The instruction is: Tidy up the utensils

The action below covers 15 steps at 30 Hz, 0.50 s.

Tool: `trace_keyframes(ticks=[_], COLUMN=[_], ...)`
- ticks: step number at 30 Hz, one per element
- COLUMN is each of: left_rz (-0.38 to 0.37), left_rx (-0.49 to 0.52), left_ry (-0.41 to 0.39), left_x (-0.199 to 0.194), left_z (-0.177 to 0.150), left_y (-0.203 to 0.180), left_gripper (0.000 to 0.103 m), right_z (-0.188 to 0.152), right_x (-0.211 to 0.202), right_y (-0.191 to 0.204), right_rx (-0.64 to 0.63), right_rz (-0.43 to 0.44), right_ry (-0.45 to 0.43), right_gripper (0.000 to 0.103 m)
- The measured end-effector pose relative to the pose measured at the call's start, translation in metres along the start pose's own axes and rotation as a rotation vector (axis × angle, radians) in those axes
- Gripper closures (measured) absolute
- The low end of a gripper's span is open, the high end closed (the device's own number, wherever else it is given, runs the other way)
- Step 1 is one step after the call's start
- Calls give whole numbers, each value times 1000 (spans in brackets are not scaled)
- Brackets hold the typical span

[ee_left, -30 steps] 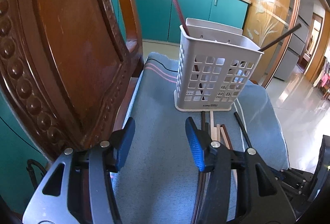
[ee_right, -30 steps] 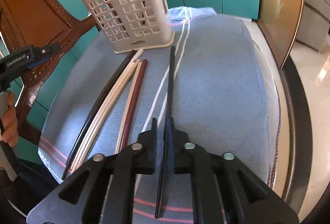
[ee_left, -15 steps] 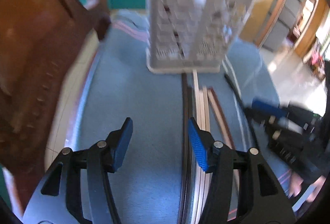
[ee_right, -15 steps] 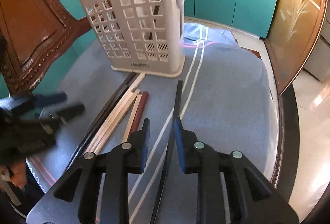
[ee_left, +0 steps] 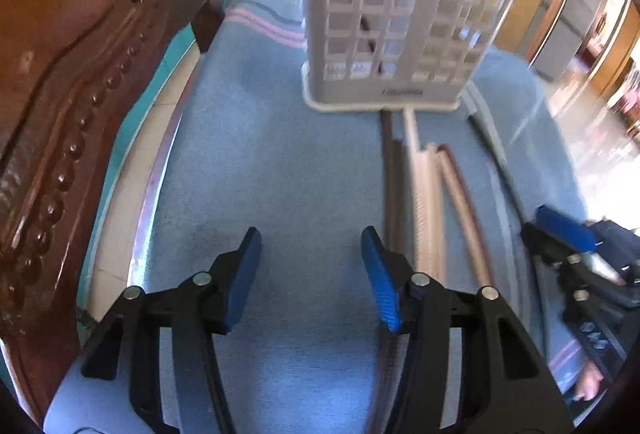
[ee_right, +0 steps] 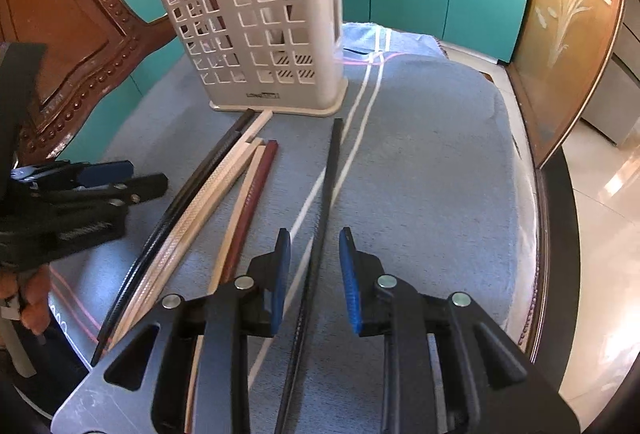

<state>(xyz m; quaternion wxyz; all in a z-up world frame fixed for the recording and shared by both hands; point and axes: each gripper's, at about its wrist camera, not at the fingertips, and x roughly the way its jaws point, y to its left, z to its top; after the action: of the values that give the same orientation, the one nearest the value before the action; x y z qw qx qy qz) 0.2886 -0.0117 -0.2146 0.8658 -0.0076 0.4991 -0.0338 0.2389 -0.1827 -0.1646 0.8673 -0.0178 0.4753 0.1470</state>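
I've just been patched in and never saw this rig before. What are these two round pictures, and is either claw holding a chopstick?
No robot here: a person holds a two-finger claw in each hand, each with a fisheye camera looking along its fingers. One picture is from the left claw, the other from the right claw. Both look across a blue cloth at a white basket that already has sticks inside. A bundle of chopsticks lies flat in front of it. A single black chopstick lies between the right claw's open fingers, not gripped. The left claw is open too and holds nothing.
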Motion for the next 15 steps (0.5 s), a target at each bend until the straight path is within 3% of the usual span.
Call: trace_keyframes(ticks=[2, 9, 15], left_rz=[-32, -7, 28], left_rx=[10, 62, 33], left_ry=[-8, 18, 49], left_x=[-6, 1, 4], left_z=[0, -14, -17], left_y=[-4, -14, -3], left_gripper=[50, 48, 50], right_z=[0, 1, 0], right_x=[1, 6, 9], right_y=[-1, 3, 6], right_rx=[9, 12, 2], right_rz=[-1, 0, -21], right_ry=[3, 13, 15], right_gripper=[77, 73, 73])
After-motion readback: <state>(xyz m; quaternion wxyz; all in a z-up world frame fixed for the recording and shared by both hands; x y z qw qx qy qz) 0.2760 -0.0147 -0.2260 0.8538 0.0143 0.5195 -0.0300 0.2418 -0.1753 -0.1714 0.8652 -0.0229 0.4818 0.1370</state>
